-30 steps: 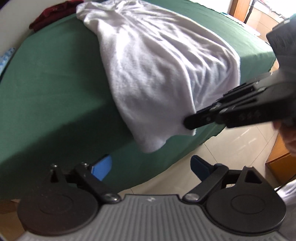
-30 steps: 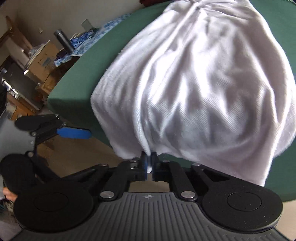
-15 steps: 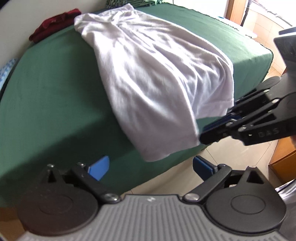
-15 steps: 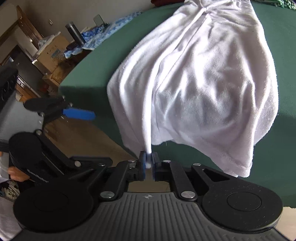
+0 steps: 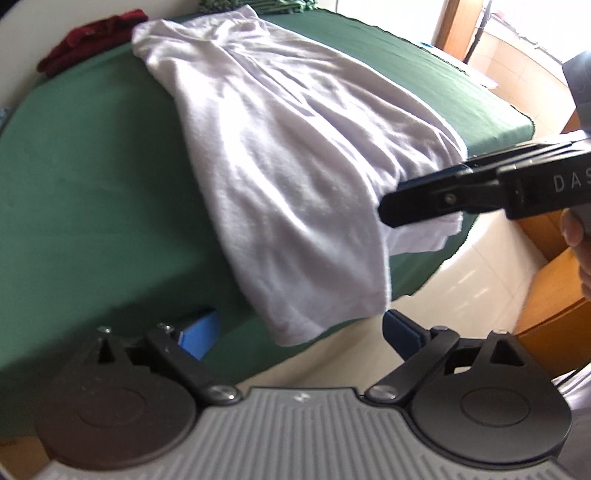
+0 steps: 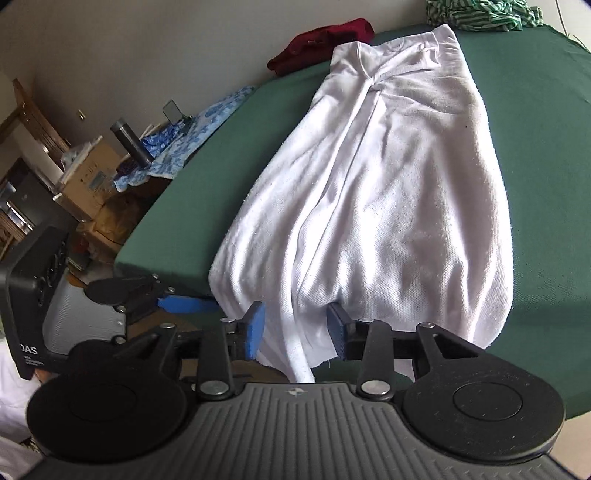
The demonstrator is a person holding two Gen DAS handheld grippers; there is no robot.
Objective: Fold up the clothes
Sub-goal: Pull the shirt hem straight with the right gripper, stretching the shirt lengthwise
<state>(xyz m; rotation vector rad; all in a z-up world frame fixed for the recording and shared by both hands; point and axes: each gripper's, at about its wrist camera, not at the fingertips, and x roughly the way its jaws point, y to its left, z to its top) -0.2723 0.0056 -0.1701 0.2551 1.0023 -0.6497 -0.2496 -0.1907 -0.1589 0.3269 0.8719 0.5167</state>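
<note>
**White shirt draped over the green bed's edge**

We see the green bed cover [image 6: 535,147] filling most of both views. On it lies the white shirt [image 6: 399,192], long and wrinkled, collar at the far end and hem hanging over the near edge of the bed. Beyond the collar sit 2 more garments: a dark red one [image 6: 325,40] touching the wall side, and a green striped one [image 6: 480,14] at the far corner.

Our right gripper [image 6: 295,328] is opening; its 2 blue pads stand apart on either side of the shirt's hanging hem, with the cloth between them but not pressed. Our left gripper [image 5: 299,328] is spread wide just below the hem's low corner, holding nothing. To the bed's left, a cardboard box [image 6: 92,173] and a dark bottle [image 6: 131,142] stand among clutter.
</note>
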